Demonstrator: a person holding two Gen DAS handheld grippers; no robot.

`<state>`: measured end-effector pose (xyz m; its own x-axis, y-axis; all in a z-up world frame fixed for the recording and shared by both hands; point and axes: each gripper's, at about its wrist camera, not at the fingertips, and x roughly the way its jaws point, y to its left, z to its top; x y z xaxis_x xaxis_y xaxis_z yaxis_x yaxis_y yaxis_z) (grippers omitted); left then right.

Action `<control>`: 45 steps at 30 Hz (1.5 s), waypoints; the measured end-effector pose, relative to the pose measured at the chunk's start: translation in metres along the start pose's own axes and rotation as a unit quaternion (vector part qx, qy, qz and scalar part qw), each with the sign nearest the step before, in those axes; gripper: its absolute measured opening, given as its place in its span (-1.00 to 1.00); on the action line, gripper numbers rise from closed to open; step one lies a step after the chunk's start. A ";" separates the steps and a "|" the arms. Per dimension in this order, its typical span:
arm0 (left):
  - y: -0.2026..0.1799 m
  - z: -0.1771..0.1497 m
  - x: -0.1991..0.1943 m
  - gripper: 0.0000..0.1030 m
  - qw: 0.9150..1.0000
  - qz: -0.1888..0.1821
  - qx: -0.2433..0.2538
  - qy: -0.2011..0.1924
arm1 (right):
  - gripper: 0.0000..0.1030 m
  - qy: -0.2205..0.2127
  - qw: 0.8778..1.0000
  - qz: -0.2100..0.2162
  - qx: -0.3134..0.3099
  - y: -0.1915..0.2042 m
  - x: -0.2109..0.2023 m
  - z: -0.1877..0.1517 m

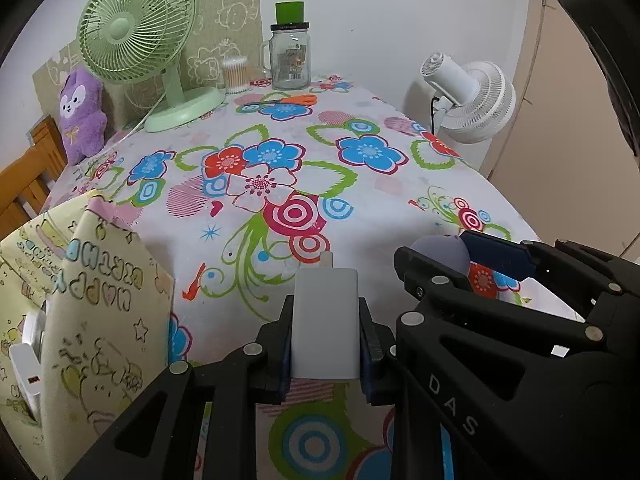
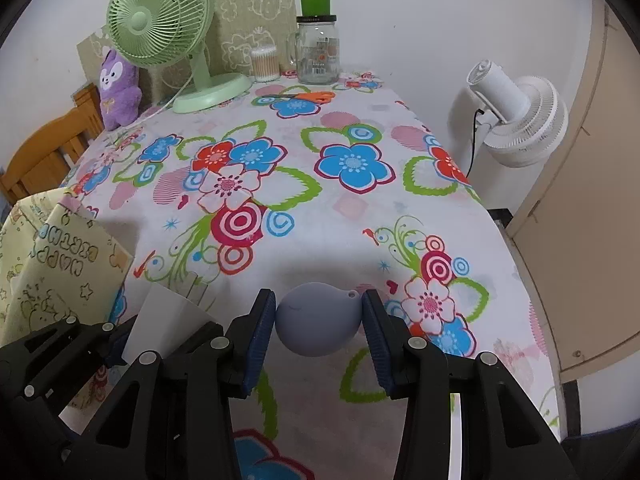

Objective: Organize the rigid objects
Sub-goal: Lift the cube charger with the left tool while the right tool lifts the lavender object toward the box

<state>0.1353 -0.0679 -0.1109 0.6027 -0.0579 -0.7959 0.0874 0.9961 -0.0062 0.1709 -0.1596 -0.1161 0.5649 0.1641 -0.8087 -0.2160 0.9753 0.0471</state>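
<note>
My left gripper (image 1: 325, 336) is shut on a white rectangular charger block (image 1: 325, 320) held above the near part of the flowered table (image 1: 360, 208). The block also shows in the right wrist view (image 2: 160, 320). My right gripper (image 2: 319, 320) is shut on a grey-lilac rounded pear-shaped object (image 2: 316, 318), just right of the left gripper; it also shows in the left wrist view (image 1: 442, 254). A yellow patterned box (image 1: 92, 320) stands at the near left with a white adapter (image 1: 26, 376) inside.
At the back stand a green fan (image 1: 138, 28), a purple plush (image 1: 82, 114), a cotton swab tub (image 1: 235, 74), a glass jar with a green cap on top (image 1: 290, 56) and orange scissors (image 1: 296, 100). A white fan (image 1: 472, 96) stands off the right edge.
</note>
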 end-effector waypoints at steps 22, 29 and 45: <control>-0.008 -0.018 -0.044 -0.51 1.000 -0.004 0.018 -0.016 | -0.08 -0.025 1.000 -0.014 0.011 0.008 -0.051 -0.025; -0.011 -0.019 -0.058 -0.51 0.999 -0.008 0.026 -0.023 | -0.08 -0.033 0.999 -0.021 0.019 0.009 -0.068 -0.028; -0.014 -0.017 -0.094 -0.51 0.998 -0.019 0.044 -0.042 | -0.08 -0.054 0.998 -0.029 0.027 0.015 -0.106 -0.029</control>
<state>0.0637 -0.0750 -0.0463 0.6611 -0.1041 -0.7430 0.1784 0.9837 0.0209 0.0849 -0.1670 -0.0465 0.6577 0.1191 -0.7438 -0.1382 0.9897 0.0363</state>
